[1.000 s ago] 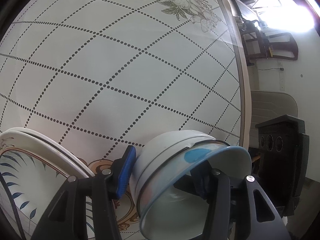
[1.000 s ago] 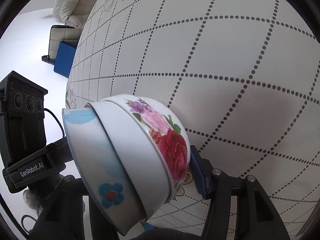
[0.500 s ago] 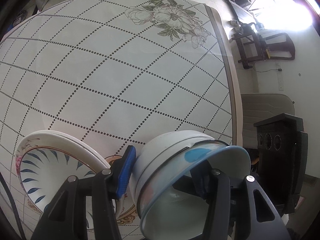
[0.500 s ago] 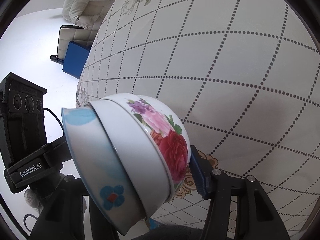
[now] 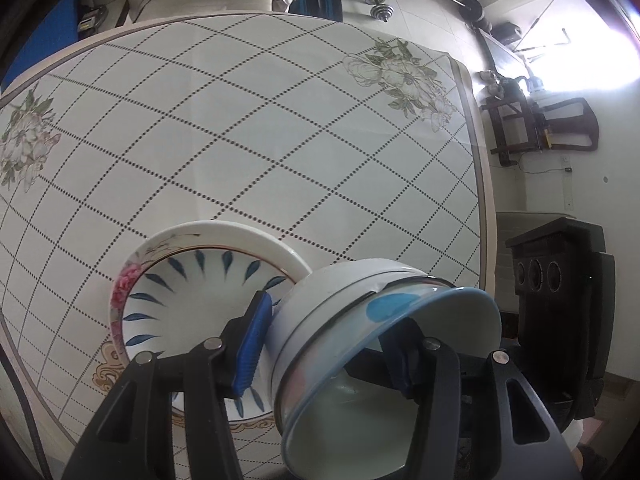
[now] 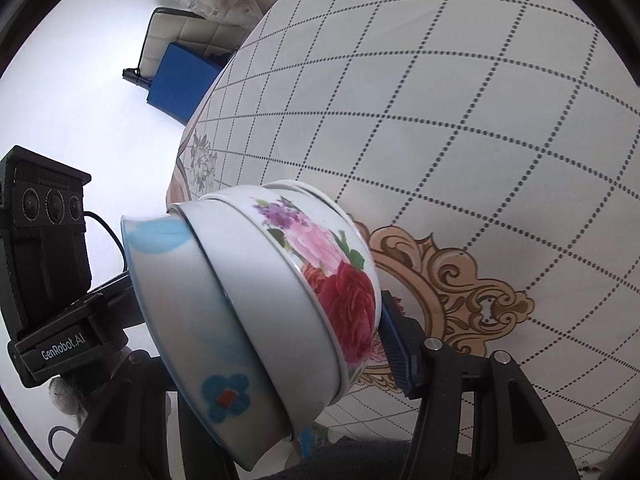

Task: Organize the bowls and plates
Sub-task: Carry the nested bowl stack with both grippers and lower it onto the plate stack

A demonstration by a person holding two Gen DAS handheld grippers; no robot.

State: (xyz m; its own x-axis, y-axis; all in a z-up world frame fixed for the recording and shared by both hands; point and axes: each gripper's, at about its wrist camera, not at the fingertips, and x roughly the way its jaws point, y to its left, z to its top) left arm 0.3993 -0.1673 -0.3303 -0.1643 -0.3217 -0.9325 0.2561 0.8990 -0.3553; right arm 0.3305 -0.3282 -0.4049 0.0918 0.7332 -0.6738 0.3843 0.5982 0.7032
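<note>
Bowl stack (image 6: 256, 304) tipped sideways, pinched btwn both grippers: left gripper (image 5: 328, 344) and right gripper (image 6: 264, 344) clamp it rim-to-base, prob. so nested bowls stay together over plates (image 5: 192, 280).

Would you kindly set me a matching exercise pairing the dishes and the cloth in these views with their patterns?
Things:
1. widest bowl, held
2. second bowl, nested in it, against the right gripper
3. plate on the table
4. tablecloth

Patterns:
a. dotted grid
b. blue leaf strokes
c. red and pink roses
d. small blue flower with a red centre

Pairs: 1-d, 2-c, 3-b, 4-a
</note>
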